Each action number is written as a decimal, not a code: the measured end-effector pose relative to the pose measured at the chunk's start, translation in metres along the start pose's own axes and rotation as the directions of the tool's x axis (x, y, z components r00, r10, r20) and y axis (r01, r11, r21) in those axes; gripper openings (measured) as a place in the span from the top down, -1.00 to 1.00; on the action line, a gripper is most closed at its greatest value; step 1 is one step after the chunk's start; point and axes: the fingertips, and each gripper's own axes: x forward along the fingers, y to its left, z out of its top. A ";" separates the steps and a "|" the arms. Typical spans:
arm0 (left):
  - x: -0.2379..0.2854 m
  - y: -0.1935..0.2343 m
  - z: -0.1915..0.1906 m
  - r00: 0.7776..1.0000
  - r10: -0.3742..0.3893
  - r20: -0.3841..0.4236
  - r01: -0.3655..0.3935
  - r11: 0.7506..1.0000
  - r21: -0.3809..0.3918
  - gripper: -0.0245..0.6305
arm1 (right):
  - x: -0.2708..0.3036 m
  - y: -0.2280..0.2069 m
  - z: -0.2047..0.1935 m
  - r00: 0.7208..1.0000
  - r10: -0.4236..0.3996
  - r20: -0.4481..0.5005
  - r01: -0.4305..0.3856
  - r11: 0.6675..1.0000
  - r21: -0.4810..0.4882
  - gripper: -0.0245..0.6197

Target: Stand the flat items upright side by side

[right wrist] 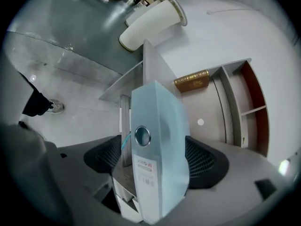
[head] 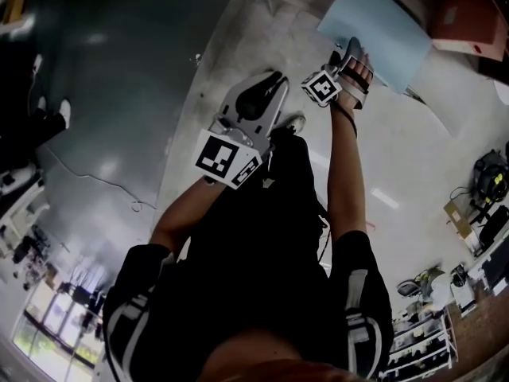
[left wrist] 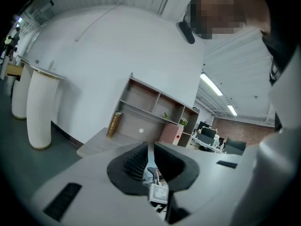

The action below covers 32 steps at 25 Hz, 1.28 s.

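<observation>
A light blue binder [head: 374,26] sits between the jaws of my right gripper [head: 348,58], up near the desk with the shelf. In the right gripper view its spine [right wrist: 153,149], with a ring hole and a label, faces the camera. The right pad lies against the binder, and a narrow gap shows at the left pad, so my right gripper [right wrist: 153,157] stands open around it. My left gripper [head: 274,82] hangs lower and to the left, away from the binder. Its jaws [left wrist: 149,157] are shut with nothing between them.
A wooden shelf unit [left wrist: 155,109] stands on a desk against the white wall, with a gold book [left wrist: 114,124] upright at its left and a pink binder [left wrist: 170,133] in a lower bay. White ribbed columns [left wrist: 40,107] stand left of the desk. Office desks lie to the right.
</observation>
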 end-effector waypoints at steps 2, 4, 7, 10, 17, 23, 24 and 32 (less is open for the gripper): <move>0.004 0.016 0.003 1.000 0.001 -0.016 -0.001 1.000 -0.006 0.76 | 0.012 0.005 0.007 1.000 0.011 -0.008 -0.011 1.000 0.008 -0.36; 0.009 0.029 0.008 1.000 -0.007 -0.026 0.007 1.000 -0.005 0.76 | 0.022 0.007 0.010 0.999 0.010 -0.032 -0.010 1.000 -0.002 -0.36; 0.019 0.042 0.018 0.999 -0.033 -0.026 0.033 0.999 0.000 0.76 | 0.034 0.005 0.010 0.998 0.013 -0.069 -0.013 1.000 0.013 -0.35; 0.025 0.049 0.026 0.997 -0.066 -0.026 0.065 0.998 -0.007 0.76 | 0.025 -0.001 0.016 0.998 0.047 -0.044 -0.044 0.997 0.059 -0.23; 0.039 0.053 0.074 0.985 -0.174 0.001 0.174 0.985 0.019 0.76 | -0.026 -0.049 0.068 0.983 0.074 0.171 -0.111 0.969 0.220 -0.13; 0.053 0.046 0.114 0.969 -0.244 0.036 0.243 0.969 0.040 0.76 | -0.066 -0.165 0.075 0.933 -0.131 0.336 -0.106 0.792 0.602 -0.10; 0.055 0.044 0.119 0.966 -0.255 0.040 0.254 0.967 0.038 0.76 | -0.074 -0.187 0.065 0.917 -0.187 0.353 -0.112 0.727 0.678 -0.10; 0.071 0.003 0.138 0.935 -0.350 0.050 0.350 0.937 0.019 0.76 | -0.101 -0.232 -0.061 0.929 -0.334 0.158 -0.050 0.310 0.949 -0.10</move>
